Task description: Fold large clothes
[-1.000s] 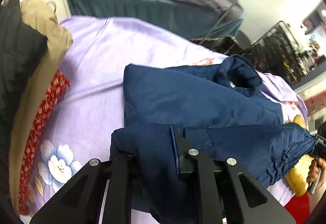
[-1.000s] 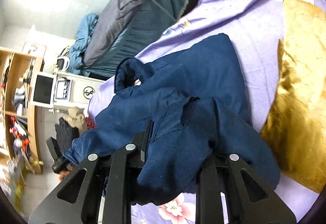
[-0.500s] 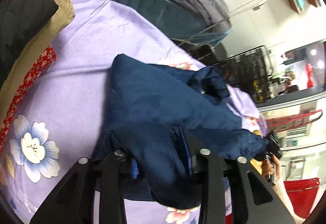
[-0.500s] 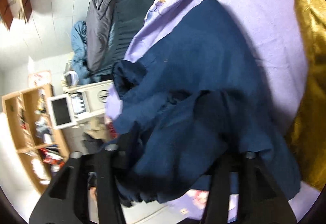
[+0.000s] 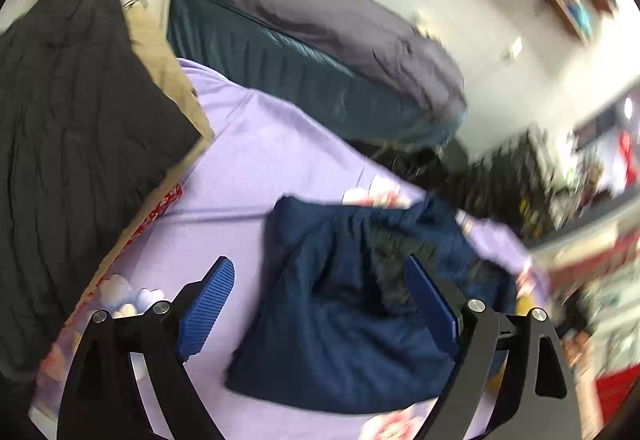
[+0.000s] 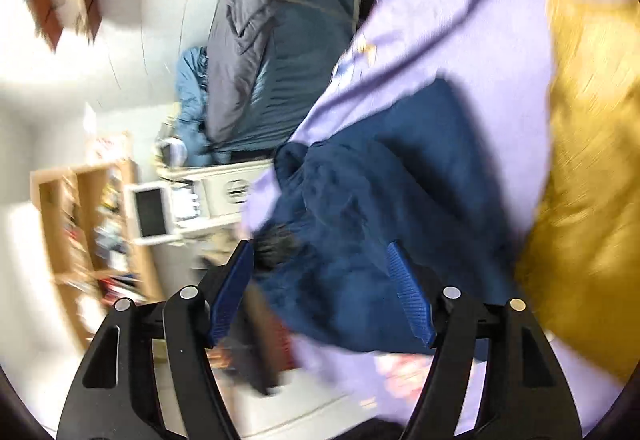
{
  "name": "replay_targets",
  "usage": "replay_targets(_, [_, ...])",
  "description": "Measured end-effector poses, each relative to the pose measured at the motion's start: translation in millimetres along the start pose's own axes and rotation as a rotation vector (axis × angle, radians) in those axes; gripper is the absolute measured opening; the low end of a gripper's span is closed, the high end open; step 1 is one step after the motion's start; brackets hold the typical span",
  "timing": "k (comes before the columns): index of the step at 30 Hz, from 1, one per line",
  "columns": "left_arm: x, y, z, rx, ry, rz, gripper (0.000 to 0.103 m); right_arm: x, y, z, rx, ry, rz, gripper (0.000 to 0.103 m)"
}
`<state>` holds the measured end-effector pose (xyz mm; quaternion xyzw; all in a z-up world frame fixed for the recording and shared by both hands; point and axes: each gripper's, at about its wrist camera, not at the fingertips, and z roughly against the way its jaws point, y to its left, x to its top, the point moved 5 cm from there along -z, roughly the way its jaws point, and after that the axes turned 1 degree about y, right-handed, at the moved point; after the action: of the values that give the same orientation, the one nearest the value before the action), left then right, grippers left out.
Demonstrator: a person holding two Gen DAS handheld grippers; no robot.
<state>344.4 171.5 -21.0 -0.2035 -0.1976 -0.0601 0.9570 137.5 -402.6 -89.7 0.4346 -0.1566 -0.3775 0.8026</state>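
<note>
Black, ribbed cloth point(image 5: 76, 144) fills the far left of the left wrist view, lying on the edge of the pale purple flowered bed sheet point(image 5: 256, 160). Next to the right comes the left gripper point(image 5: 316, 304), with its blue pads spread wide apart. Its jaws have just been opening, and nothing is pinched between them now; the big dark blue soft garment point(image 5: 348, 300) lies on the sheet below and between them, folded over into a thick bundle. In the right wrist view, a wooden shelf point(image 6: 92, 240) stands at the left with small things in it, too blurred to name. Then comes the right gripper point(image 6: 320, 292), its pads also spread. Its jaws have just been opening too, and the blue garment point(image 6: 380, 200) lies under them, not held. At the far right a shiny gold cushion point(image 6: 588, 200) sits just beside the garment on the sheet. The step in hand looks like letting go after laying one fold down. The bundle still looks lumpy, with a loose bump at its far end. The next move likely calls for both grippers to find a fresh edge or corner, pinch it, and fold it over or smooth it flat, taking care not to drag the fold open again.
</note>
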Motion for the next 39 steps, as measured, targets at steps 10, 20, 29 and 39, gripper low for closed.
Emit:
replay_targets(10, [-65,-18,-76,0.161,0.11,-0.198,0.085,-47,8,-36,-0.54,-0.099,0.553,0.069])
replay_targets(20, [-66,-58,-125,0.192,0.122,-0.356,0.076,-48,-7,-97,-0.636,-0.051,0.626,0.044])
replay_targets(29, [-69,-80,-133,0.197,0.148,-0.471,0.006,-57,5,-72,-0.639,-0.124,0.671,0.014])
replay_targets(39, [-15,-74,-107,0.177,0.027,-0.354,0.01,-43,12,-26,-0.54,-0.278,0.539,0.011])
